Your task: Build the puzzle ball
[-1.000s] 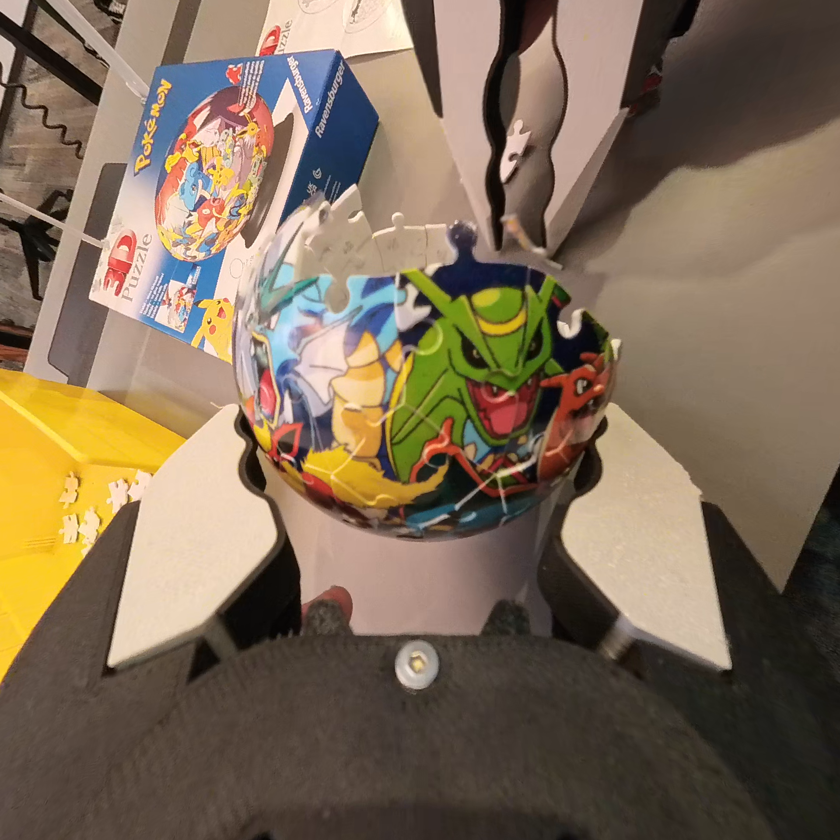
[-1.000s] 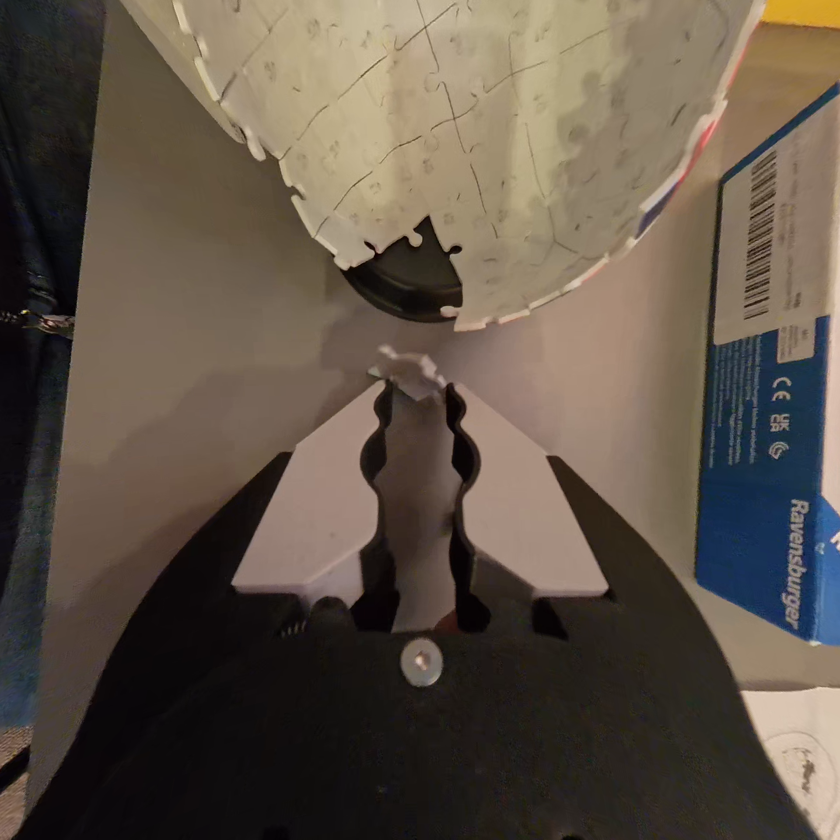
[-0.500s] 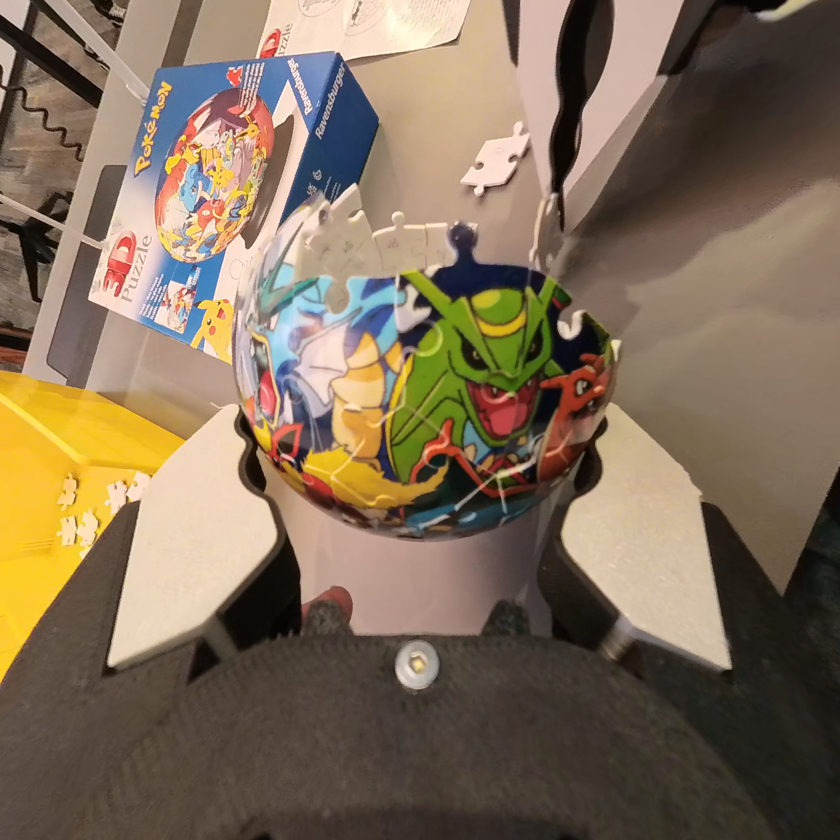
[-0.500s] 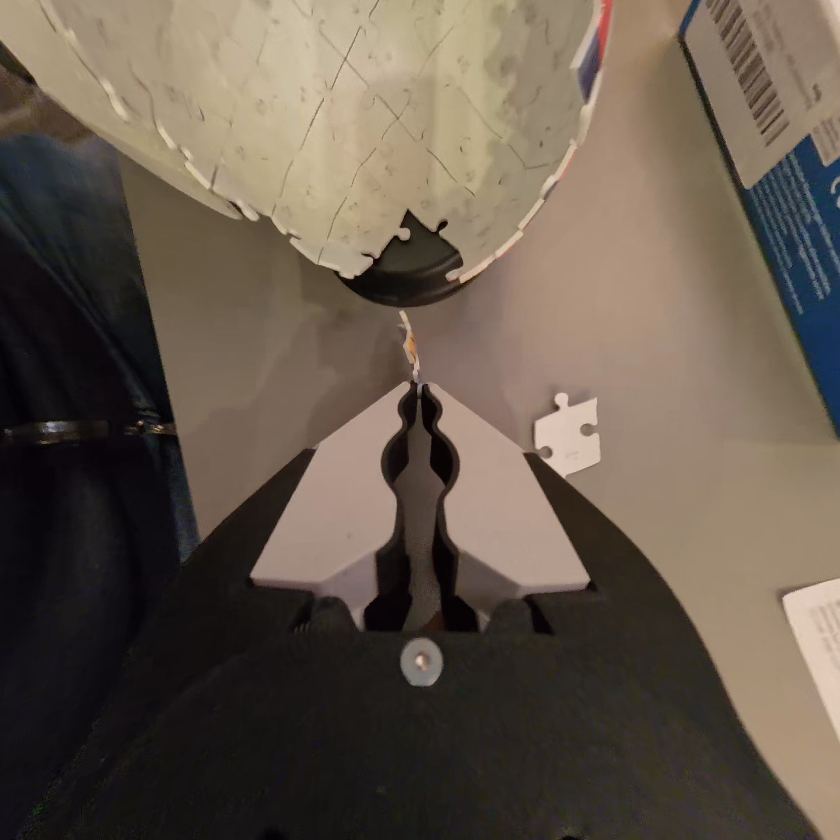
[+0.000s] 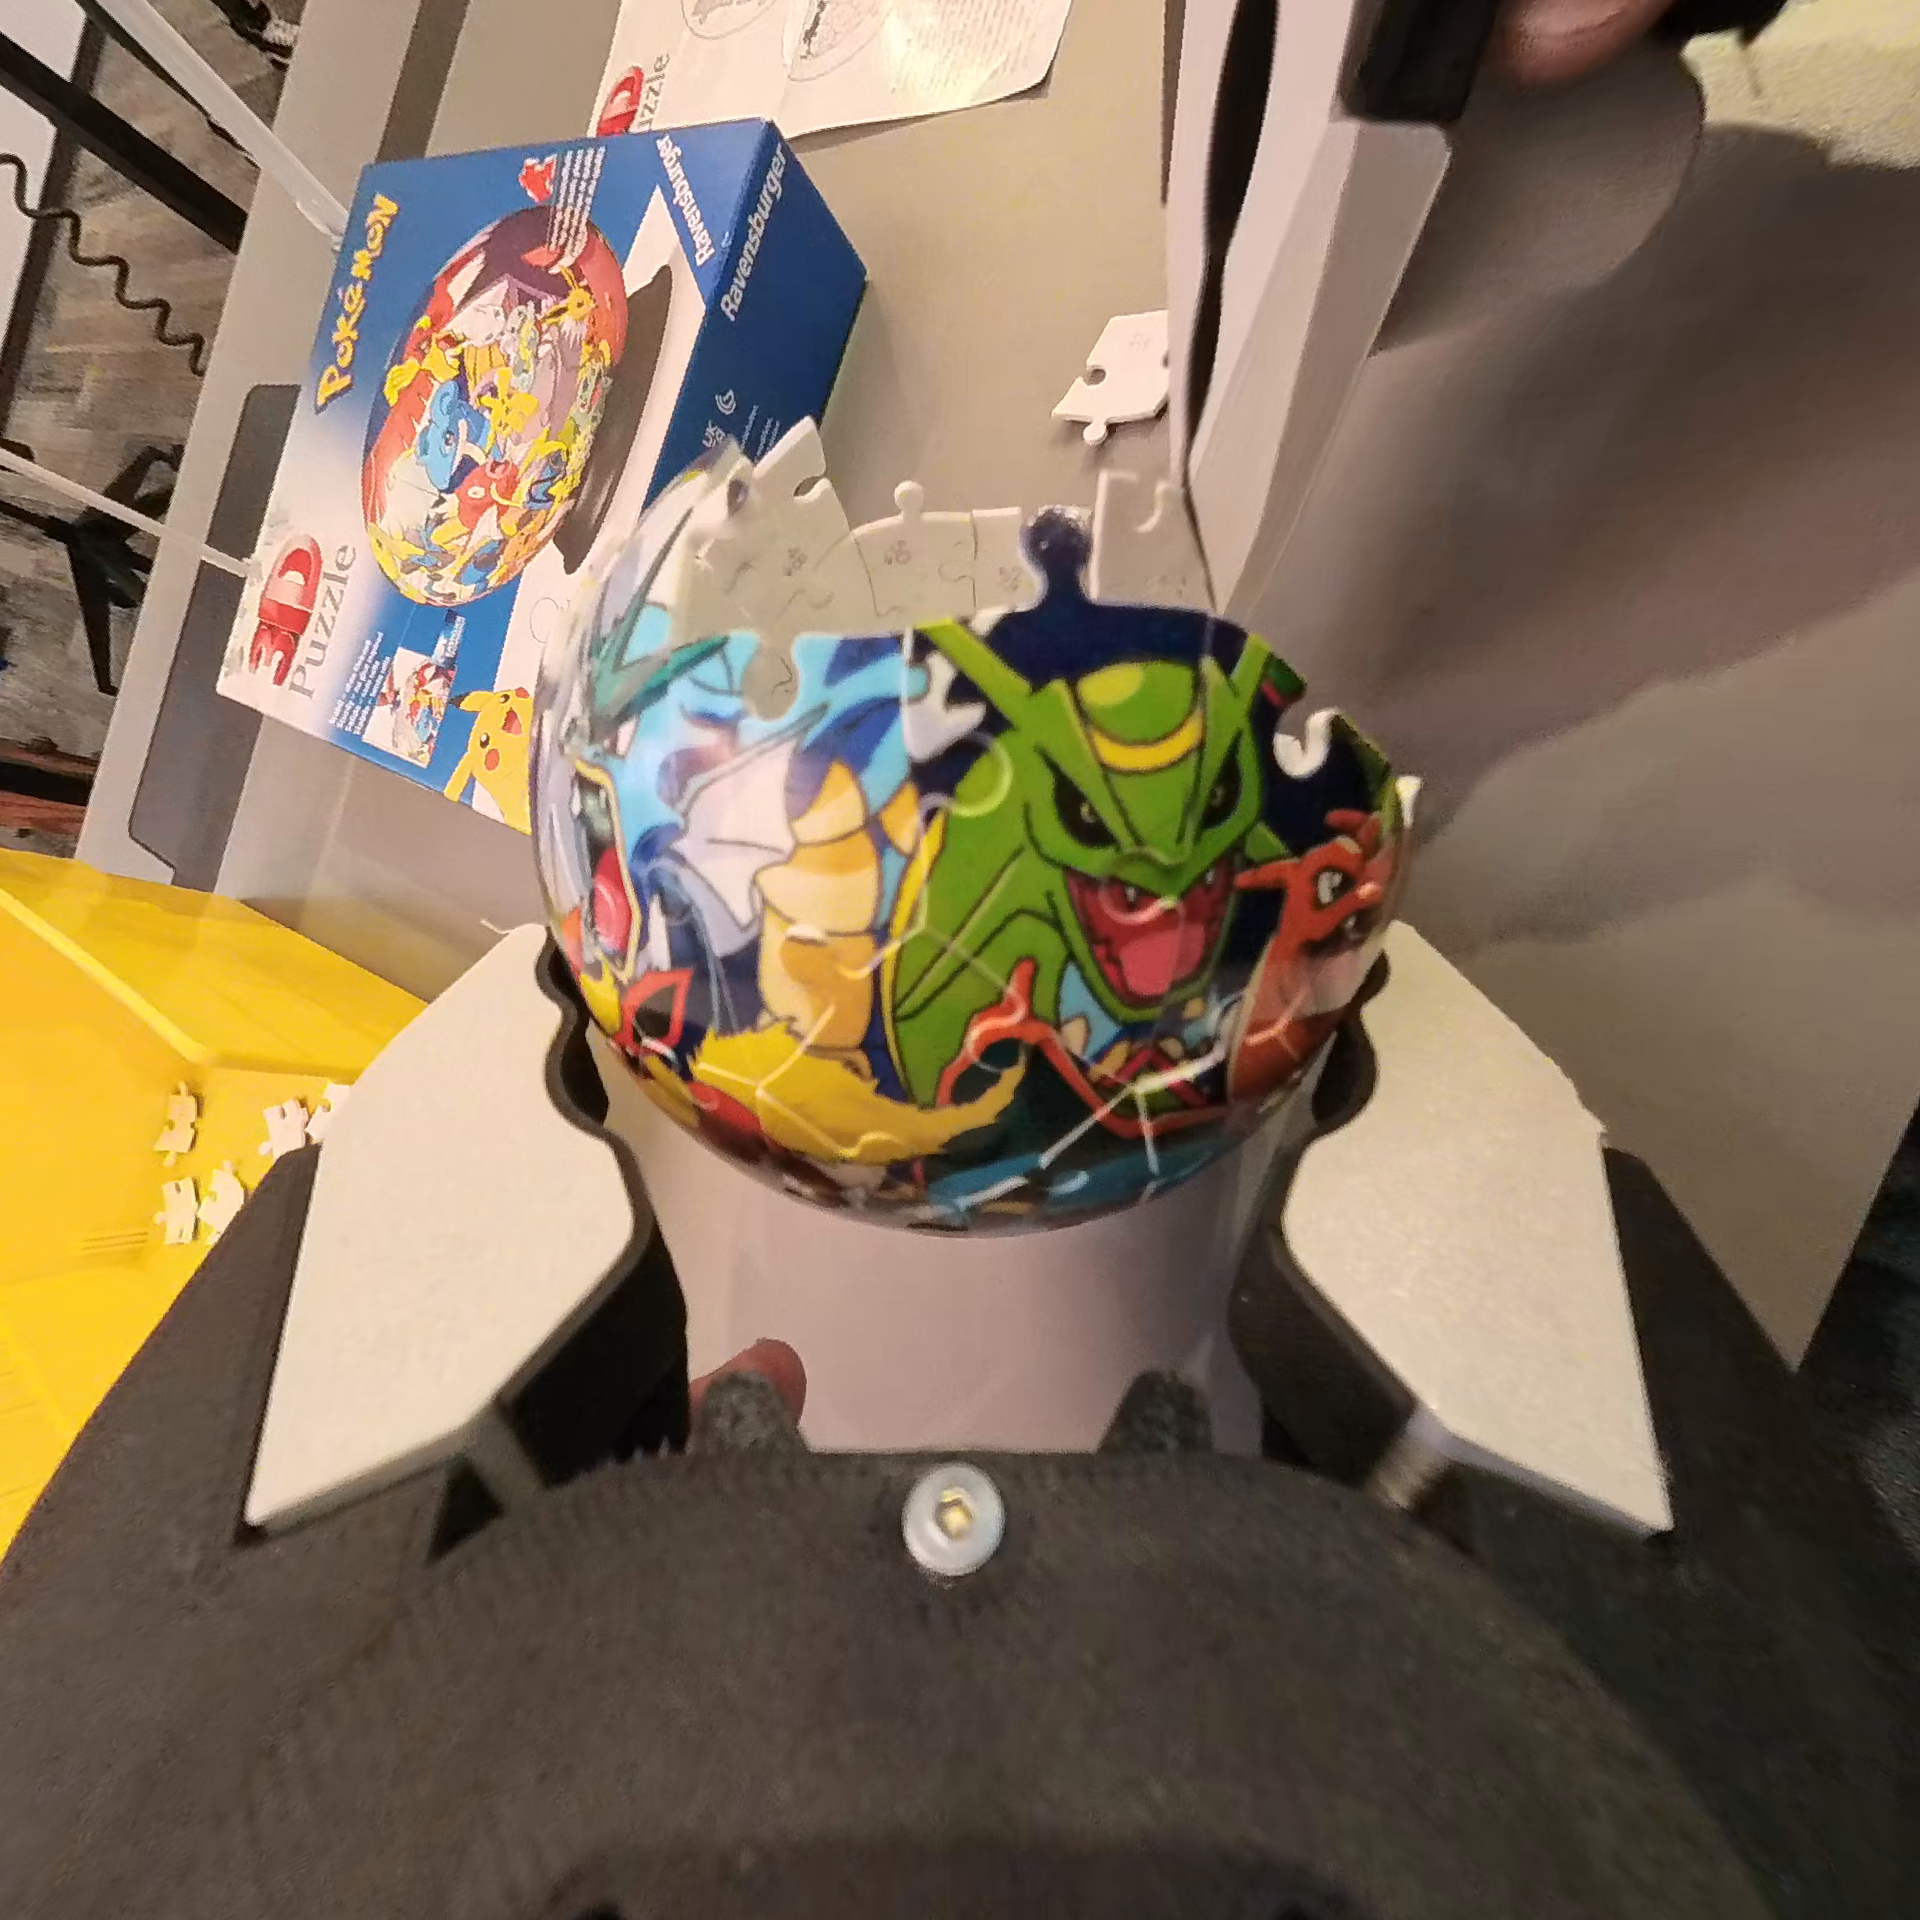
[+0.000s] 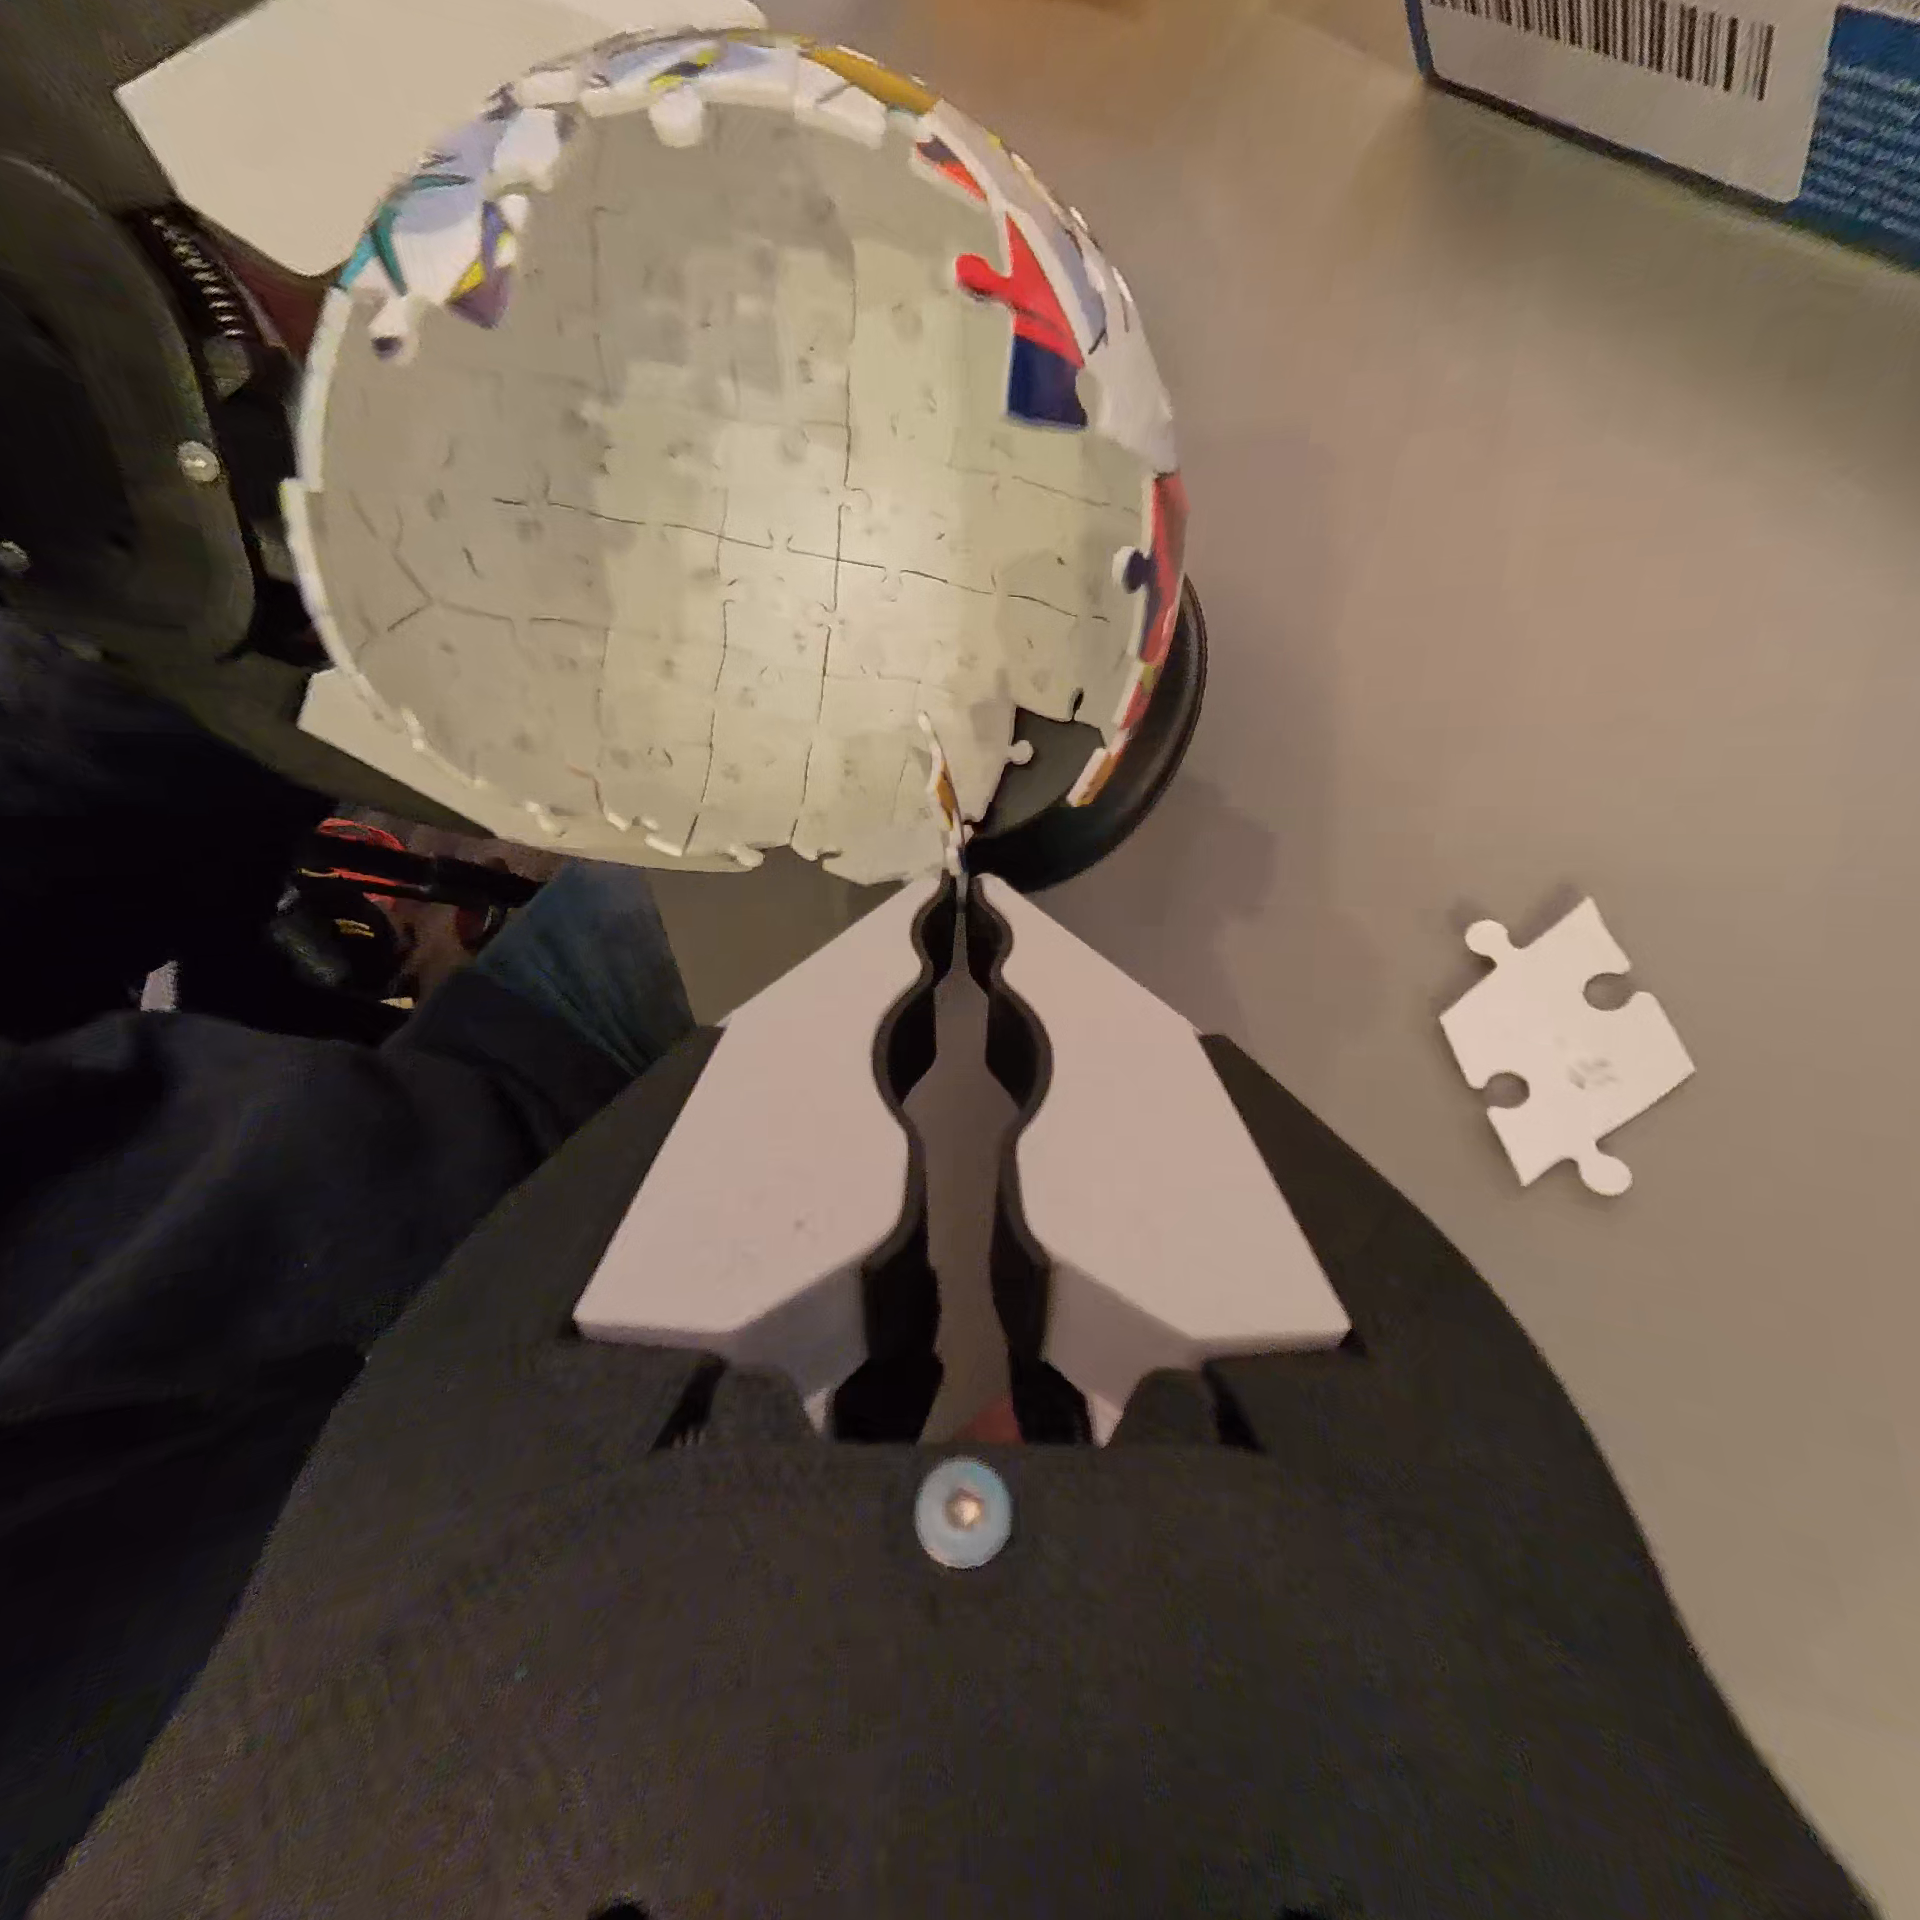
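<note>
puzzle ball stays clamped in left fingers; right fingers, pinching a piece, apparently now reach its rim.

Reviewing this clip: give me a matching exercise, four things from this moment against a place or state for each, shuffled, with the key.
Things:
1. puzzle ball
2. loose white piece
3. blue box
4. small pieces

Places or states:
A. on the yellow surface
B. lying alone, face down on the grey table
C. held between the left claw's fingers
D. lying on the table behind the ball

Pairs: 1-C, 2-B, 3-D, 4-A
</note>
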`<state>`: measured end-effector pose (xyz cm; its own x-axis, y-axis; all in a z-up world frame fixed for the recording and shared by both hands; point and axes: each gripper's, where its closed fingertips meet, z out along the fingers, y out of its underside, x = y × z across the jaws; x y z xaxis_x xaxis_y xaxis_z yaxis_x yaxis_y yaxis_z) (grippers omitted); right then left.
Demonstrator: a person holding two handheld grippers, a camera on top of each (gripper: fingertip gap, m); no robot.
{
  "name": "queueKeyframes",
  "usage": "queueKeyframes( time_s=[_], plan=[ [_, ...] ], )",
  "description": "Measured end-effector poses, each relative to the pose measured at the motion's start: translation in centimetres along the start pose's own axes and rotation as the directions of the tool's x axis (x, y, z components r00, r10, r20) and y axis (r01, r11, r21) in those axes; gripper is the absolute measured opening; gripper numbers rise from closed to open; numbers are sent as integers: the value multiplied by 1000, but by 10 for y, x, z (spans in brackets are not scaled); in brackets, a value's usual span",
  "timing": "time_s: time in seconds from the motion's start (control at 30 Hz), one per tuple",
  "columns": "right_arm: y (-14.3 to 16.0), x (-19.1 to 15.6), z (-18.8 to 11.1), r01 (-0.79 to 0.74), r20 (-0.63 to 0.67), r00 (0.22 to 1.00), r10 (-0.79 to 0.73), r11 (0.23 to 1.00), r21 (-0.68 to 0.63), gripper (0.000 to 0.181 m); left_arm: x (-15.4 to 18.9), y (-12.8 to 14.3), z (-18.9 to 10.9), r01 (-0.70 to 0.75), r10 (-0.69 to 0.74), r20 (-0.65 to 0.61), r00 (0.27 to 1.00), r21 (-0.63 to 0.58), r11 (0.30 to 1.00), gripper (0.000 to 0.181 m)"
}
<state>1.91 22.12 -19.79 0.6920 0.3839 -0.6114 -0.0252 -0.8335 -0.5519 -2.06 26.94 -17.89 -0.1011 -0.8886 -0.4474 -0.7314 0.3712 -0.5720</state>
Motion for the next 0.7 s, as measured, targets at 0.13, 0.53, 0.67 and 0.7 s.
queueKeyframes(
  time_s=[0.13, 0.53, 0.67, 0.7],
  plan=[
    [3, 0, 11, -48, 6, 999, 48, 999, -6, 0, 0, 0, 0, -5, 5, 2, 1000, 0, 1000, 133],
    [0, 5, 29, -102, -3, 995, 102, 994, -33, 0, 0, 0, 0, -12, 12, 4, 1000, 1, 1000, 133],
    [-3, 5, 32, -121, 4, 993, 121, 992, -34, 0, 0, 0, 0, -16, 16, 5, 1000, -1, 1000, 133],
    [-3, 5, 33, -123, 3, 992, 123, 992, -36, 0, 0, 0, 0, -16, 16, 5, 1000, -1, 1000, 133]
  ],
)
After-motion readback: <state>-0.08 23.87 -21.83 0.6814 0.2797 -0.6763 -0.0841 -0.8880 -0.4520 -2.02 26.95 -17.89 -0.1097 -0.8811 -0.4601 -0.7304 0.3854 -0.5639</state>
